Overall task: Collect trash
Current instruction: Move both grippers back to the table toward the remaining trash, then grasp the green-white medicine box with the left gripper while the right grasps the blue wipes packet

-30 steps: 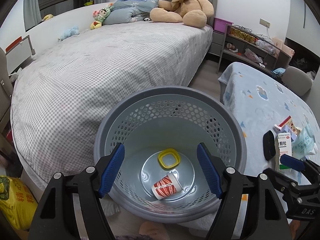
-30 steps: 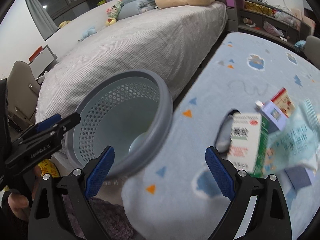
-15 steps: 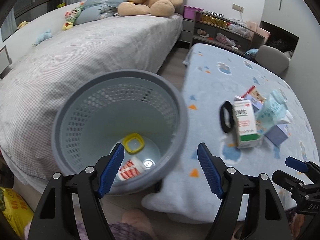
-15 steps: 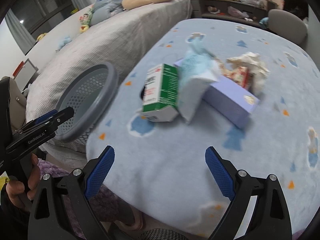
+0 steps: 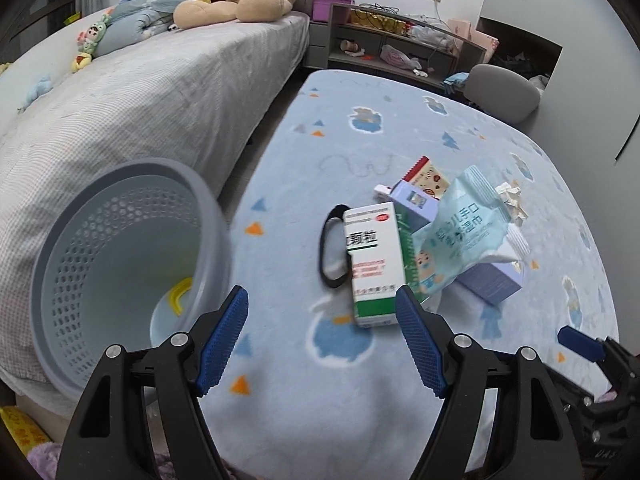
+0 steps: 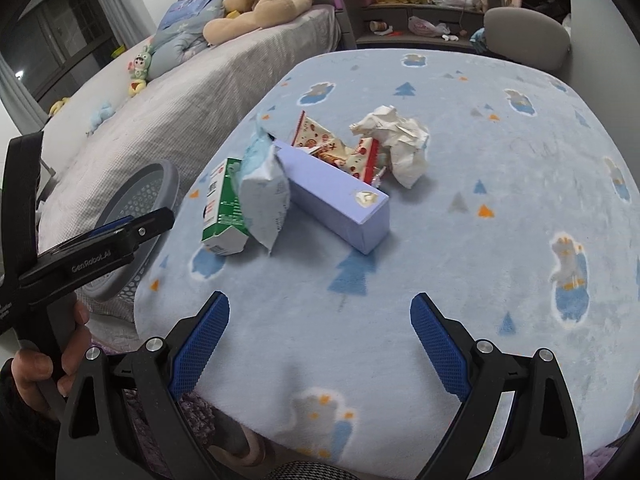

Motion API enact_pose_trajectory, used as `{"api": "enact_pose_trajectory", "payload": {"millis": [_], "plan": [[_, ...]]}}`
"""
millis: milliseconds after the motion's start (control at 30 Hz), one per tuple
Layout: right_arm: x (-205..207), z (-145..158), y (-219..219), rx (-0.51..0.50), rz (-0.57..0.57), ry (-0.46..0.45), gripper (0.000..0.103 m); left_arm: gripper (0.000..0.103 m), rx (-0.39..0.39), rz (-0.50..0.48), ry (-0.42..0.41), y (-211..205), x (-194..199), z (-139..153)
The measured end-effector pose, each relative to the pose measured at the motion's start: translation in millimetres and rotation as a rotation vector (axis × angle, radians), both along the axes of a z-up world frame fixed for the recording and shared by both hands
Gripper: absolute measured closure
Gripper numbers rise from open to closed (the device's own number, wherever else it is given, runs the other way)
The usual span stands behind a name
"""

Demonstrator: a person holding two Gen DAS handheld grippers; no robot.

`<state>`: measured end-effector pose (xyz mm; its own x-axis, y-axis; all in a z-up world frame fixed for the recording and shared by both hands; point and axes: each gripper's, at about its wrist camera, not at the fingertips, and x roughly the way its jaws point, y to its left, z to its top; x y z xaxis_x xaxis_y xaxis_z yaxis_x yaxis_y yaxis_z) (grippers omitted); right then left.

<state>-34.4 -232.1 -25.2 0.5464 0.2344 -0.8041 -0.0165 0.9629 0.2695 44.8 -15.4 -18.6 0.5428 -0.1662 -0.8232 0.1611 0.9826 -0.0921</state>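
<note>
my left gripper (image 5: 322, 336), wide open and empty, hangs nearest the medicine box (image 5: 372, 264), its long axis pointing toward me.

The left tongs (image 5: 320, 332) tilt steeply downward with their blue-padded jaws spread wide and nothing between them. The right tongs (image 6: 320, 326) point down at a similar slant, jaws likewise wide apart and empty. In the right wrist view, a hand (image 6: 44, 364) wraps its fingers around the black handle of the left tongs at the left edge.
</note>
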Motion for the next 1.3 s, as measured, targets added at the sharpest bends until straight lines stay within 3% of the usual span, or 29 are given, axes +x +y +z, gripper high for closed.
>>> {"api": "enact_pose_trajectory", "payload": {"millis": [833,900,1000,1067,1300], "plan": [[6,-12,-27,0.083,-0.041,0.006,0.013,0.031,0.023,-0.027,0.082,-41,40,-39],[5,-13,-28,0.084,-0.044,0.006,0.013,0.034,0.019,-0.030,0.080,-42,41,-40],[5,-14,-28,0.082,-0.048,0.007,0.013,0.056,0.019,-0.040,0.084,-43,40,-41],[5,-14,-28,0.082,-0.048,0.007,0.013,0.062,0.015,-0.044,0.086,-43,39,-40],[6,-14,-25,0.065,-0.047,-0.010,0.013,0.065,-0.005,-0.030,0.071,-32,28,-34]]}}
